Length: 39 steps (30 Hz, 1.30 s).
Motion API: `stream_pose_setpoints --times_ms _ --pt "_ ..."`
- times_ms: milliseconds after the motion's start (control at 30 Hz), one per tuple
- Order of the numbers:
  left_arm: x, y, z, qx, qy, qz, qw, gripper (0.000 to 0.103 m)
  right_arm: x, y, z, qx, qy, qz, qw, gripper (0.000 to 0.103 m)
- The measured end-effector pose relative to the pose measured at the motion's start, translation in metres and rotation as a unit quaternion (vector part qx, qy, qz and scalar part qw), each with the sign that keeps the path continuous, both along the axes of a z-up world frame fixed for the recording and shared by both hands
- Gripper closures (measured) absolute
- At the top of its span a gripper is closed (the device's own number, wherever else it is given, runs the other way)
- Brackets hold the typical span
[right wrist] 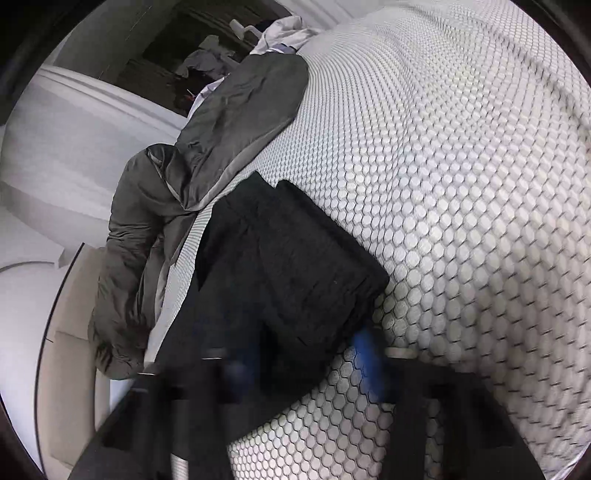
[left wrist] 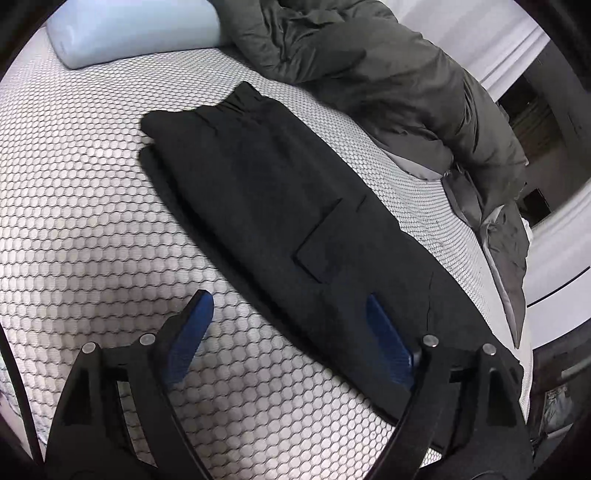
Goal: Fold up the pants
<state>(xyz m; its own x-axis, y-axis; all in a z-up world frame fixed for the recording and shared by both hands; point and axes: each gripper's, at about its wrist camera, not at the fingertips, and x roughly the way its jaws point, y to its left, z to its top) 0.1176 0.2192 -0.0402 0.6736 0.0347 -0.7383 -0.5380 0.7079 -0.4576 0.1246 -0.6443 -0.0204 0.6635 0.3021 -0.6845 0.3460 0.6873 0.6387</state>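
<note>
So the black pants (left wrist: 280,206) are lying flat on the mattress (left wrist: 92,206) with the honeycomb cover, folded into a long strip, patch pocket facing up. Gathered waistband end points toward the pale blue pillow (left wrist: 122,33), and the dark grey duvet (left wrist: 388,85) is bunched up just beside the pants along their far edge.

Left gripper (left wrist: 291,306) is spread wide over the near edge of the pants, one blue pad (left wrist: 188,339) above bare mattress and the other over the black cloth, nothing pinched.

Right gripper (right wrist: 299,350) is a blurry mess in the right wrist view. It's down at a folded end of the pants (right wrist: 295,258) with cloth sitting between the blue fingers (right wrist: 364,354), but I honestly can't tell if they're actually pressing on it.
</note>
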Motion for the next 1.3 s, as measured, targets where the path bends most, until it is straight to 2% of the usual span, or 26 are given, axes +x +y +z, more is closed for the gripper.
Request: stream_pose_setpoints --times_ms 33,133,200,233,267,300,333,367,433,567,667,733,767,800,833,900,967,1000,1067,1100,1167,1233,1267,1300 --pt "0.002 -0.003 0.0 0.006 0.006 0.003 1.0 0.02 -0.001 0.002 0.005 -0.012 -0.009 0.0 1.0 0.083" --pt "0.015 -0.012 -0.001 0.018 0.013 0.002 0.9997 0.02 -0.01 0.004 0.037 -0.08 -0.039 0.007 0.996 0.087" --pt "0.021 -0.012 -0.004 0.035 0.027 0.001 0.999 0.02 -0.012 -0.005 0.034 -0.124 -0.005 -0.027 0.992 0.086" --pt "0.024 -0.01 -0.006 0.043 0.034 0.001 0.9985 0.02 -0.011 -0.009 0.025 -0.127 0.018 -0.04 0.991 0.081" --pt "0.023 -0.009 -0.008 0.047 0.041 0.003 0.9981 0.02 -0.008 -0.013 0.015 -0.121 0.042 -0.046 0.991 0.07" --pt "0.02 -0.008 -0.008 0.045 0.041 0.005 0.9982 0.02 -0.007 -0.016 0.008 -0.103 0.059 -0.051 0.992 0.069" --pt "0.016 -0.005 -0.008 0.036 0.035 0.007 0.9987 0.02 -0.008 -0.017 0.009 -0.092 0.055 -0.057 0.993 0.062" --pt "0.012 -0.003 -0.008 0.023 0.028 0.01 0.9993 0.02 -0.011 -0.018 0.014 -0.087 0.044 -0.064 0.993 0.048" --pt "0.01 0.004 -0.008 0.008 0.02 0.013 0.9997 0.02 -0.018 -0.016 0.027 -0.091 0.018 -0.075 0.993 0.036" --pt "0.014 0.005 -0.016 -0.031 0.016 -0.031 0.9989 0.02 -0.024 -0.004 0.029 -0.078 0.013 -0.071 0.994 0.035" --pt "0.027 0.006 -0.024 -0.023 0.018 -0.022 0.9993 0.023 -0.024 0.01 0.021 -0.053 0.023 -0.05 0.997 0.035" --pt "0.032 0.009 -0.026 -0.018 0.012 -0.005 0.9998 0.055 -0.024 0.016 0.019 -0.055 0.023 -0.038 0.998 0.035" --pt "0.035 0.011 -0.028 -0.025 0.008 0.001 0.9997 0.086 -0.024 0.02 0.018 -0.057 0.023 -0.034 0.998 0.035" --pt "0.037 0.014 -0.03 -0.04 -0.002 0.003 0.9992 0.097 -0.023 0.024 0.018 -0.055 0.022 -0.03 0.998 0.035" --pt "0.038 0.017 -0.032 -0.048 -0.012 0.009 0.9987 0.099 -0.02 0.027 0.017 -0.052 0.019 -0.026 0.998 0.035" --pt "0.04 0.023 -0.027 -0.049 -0.032 0.021 0.998 0.1 -0.017 0.032 0.016 -0.055 0.014 -0.019 0.998 0.036" --pt "0.036 0.024 -0.017 -0.036 -0.042 0.023 0.9982 0.1 -0.016 0.035 0.015 -0.082 0.025 -0.017 0.996 0.044" --pt "0.036 0.025 -0.015 -0.03 -0.041 0.022 0.9985 0.1 -0.013 0.036 0.014 -0.086 0.028 -0.015 0.996 0.044" --pt "0.035 0.032 -0.021 -0.031 -0.017 0.028 0.999 0.098 -0.012 0.036 0.015 -0.08 0.026 -0.014 0.996 0.044" --pt "0.036 0.037 -0.029 -0.044 0.005 0.039 0.9982 0.091 -0.014 0.035 0.014 -0.076 0.025 -0.014 0.997 0.044" --pt "0.029 0.044 -0.036 -0.073 0.006 0.055 0.9958 0.089 -0.027 0.025 0.014 -0.067 0.026 -0.011 0.997 0.044" --pt "0.029 0.039 -0.031 -0.062 0.01 0.051 0.9967 0.084 -0.038 0.015 0.013 -0.047 0.021 -0.01 0.999 0.043" --pt "0.029 0.035 -0.027 -0.059 0.01 0.043 0.9973 0.073 -0.04 0.013 0.013 -0.034 0.016 -0.008 0.999 0.043" --pt "0.028 0.031 -0.025 -0.064 0.008 0.032 0.9974 0.056 -0.043 0.011 0.012 -0.021 0.013 -0.005 1.0 0.043"
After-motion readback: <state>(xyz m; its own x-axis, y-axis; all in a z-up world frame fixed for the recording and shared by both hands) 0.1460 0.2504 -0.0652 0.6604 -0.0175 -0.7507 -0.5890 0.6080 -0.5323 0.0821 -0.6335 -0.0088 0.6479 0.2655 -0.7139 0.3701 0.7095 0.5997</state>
